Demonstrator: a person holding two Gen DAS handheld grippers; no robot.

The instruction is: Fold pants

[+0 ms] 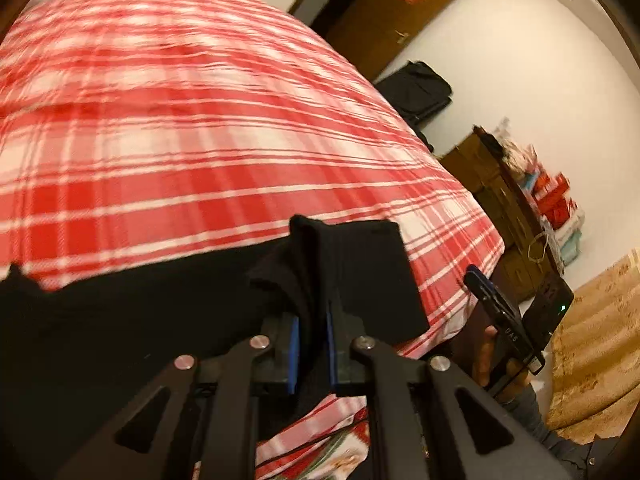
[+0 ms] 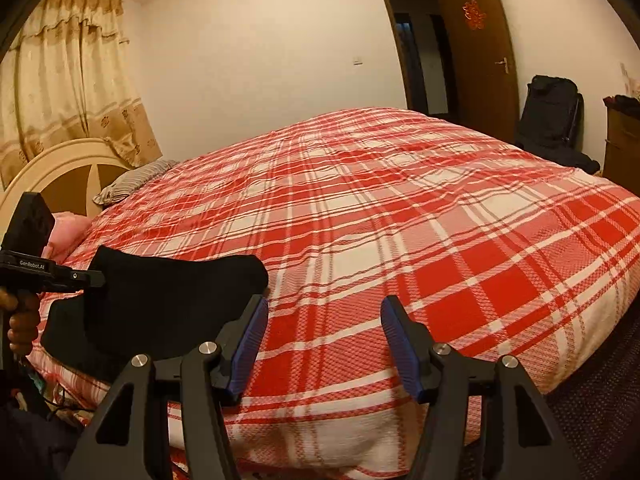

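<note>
The black pants [image 1: 120,320] lie on the near edge of the bed with the red and white plaid cover [image 1: 200,140]. My left gripper [image 1: 312,280] is shut on a raised fold of the pants, with black cloth pinched between its blue pads. In the right wrist view the pants [image 2: 160,304] sit bunched at the bed's left near edge, and the left gripper [image 2: 96,278] holds them from the left. My right gripper [image 2: 324,312] is open and empty above the bed's near edge, to the right of the pants. It also shows in the left wrist view [image 1: 480,284].
A headboard [image 2: 60,172] and pillows [image 2: 132,180] are at the far left. A brown door [image 2: 480,48], a black bag [image 2: 552,116] and a wooden dresser [image 2: 624,144] stand along the right wall. Curtains [image 2: 60,80] hang at the left.
</note>
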